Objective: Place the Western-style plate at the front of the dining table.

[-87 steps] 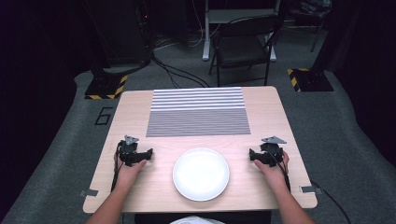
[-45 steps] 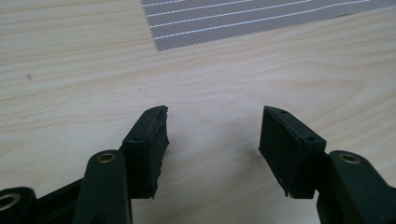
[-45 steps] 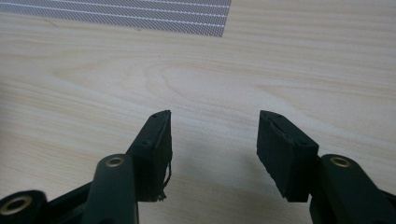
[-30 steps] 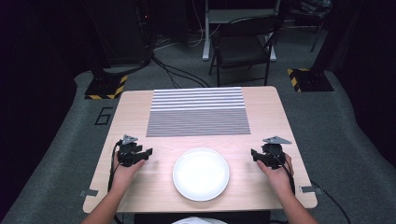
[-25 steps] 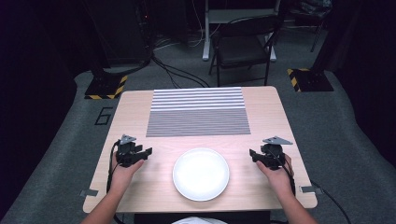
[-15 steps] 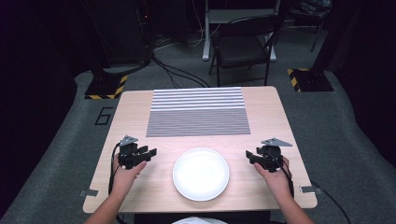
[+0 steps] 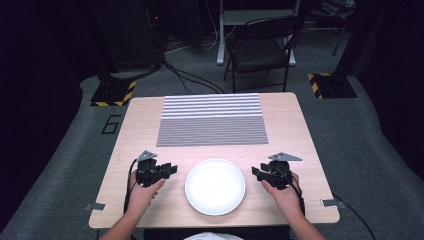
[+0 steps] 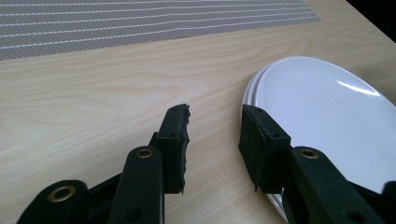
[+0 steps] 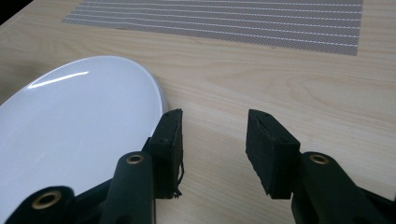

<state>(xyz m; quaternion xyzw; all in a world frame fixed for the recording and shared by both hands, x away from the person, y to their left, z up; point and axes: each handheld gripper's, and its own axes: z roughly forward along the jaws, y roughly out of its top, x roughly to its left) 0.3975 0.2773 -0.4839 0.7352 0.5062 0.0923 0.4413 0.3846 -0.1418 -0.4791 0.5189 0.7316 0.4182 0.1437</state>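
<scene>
Near the desk's (image 7: 150, 125) front edge, midway across, lies the white plate (image 7: 215, 186). Left tool (image 7: 167, 169) sits just beside its left rim, right tool (image 7: 257, 172) just beside its right rim, both pointing inward. Jaws on both have just been closing; each pair stands partly apart with only bare wood between, pads not on the plate. Striped mat (image 7: 212, 119) lies farther back.

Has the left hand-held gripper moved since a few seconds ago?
Yes. The left hand-held gripper has slid toward the plate, narrowing the gap to its rim. Its jaws have just been closing, with nothing between them.
</scene>
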